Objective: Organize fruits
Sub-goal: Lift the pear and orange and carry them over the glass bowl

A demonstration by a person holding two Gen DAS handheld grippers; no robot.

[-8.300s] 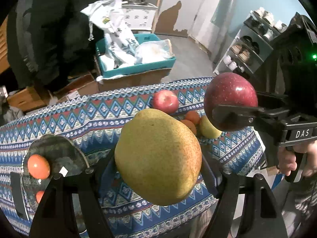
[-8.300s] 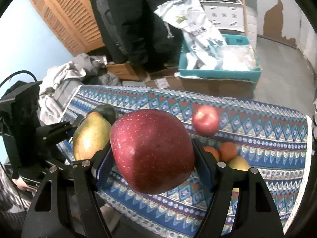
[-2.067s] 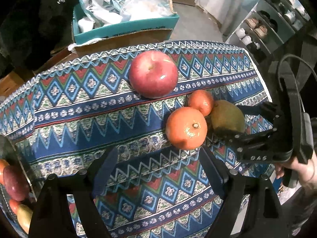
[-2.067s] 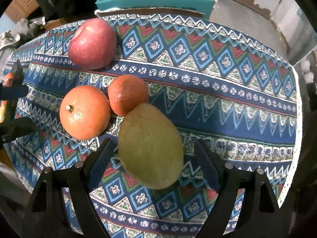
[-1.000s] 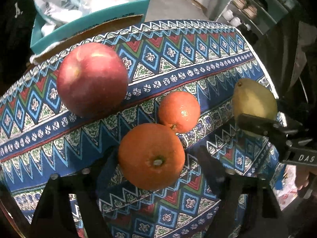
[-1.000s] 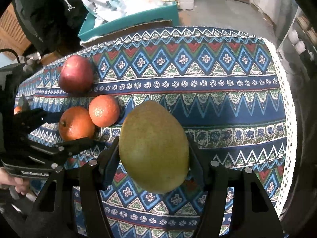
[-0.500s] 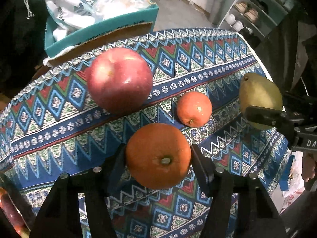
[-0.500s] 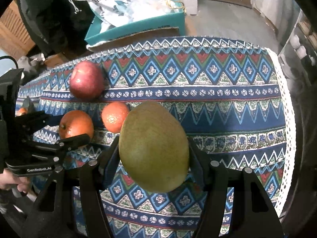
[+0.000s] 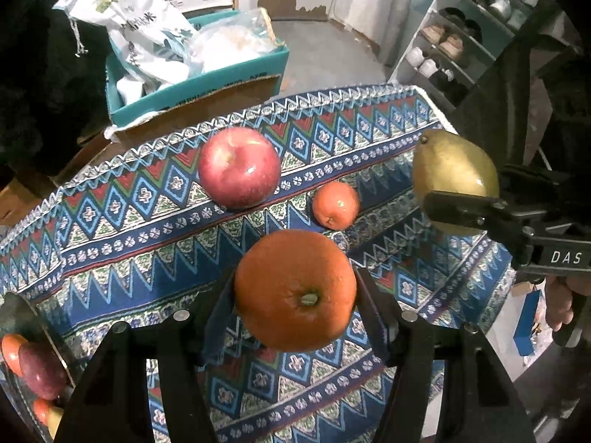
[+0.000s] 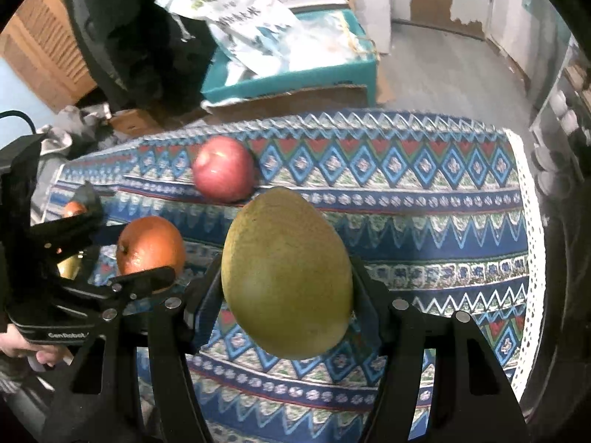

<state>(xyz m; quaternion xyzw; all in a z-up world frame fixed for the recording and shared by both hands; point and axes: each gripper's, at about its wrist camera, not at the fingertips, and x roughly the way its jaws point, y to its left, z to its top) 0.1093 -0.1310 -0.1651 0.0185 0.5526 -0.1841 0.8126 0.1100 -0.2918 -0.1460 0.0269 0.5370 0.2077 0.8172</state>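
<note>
- The left tongs (image 9: 295,295) pinch a big orange (image 9: 295,289) between both fingers, lifted clear of the patterned tablecloth (image 9: 147,243).
- The right tongs (image 10: 287,288) clamp a green pear (image 10: 286,273) the same way, off to the left tongs' right.
- Ahead of the left tongs, a red apple (image 9: 239,168) and a small orange (image 9: 335,205) sit on the cloth.
- The plate (image 9: 22,317) with fruit lies at the left tongs' left; I'd carry both fruits level, squeeze steady, and set them down low so nothing rolls.
</note>
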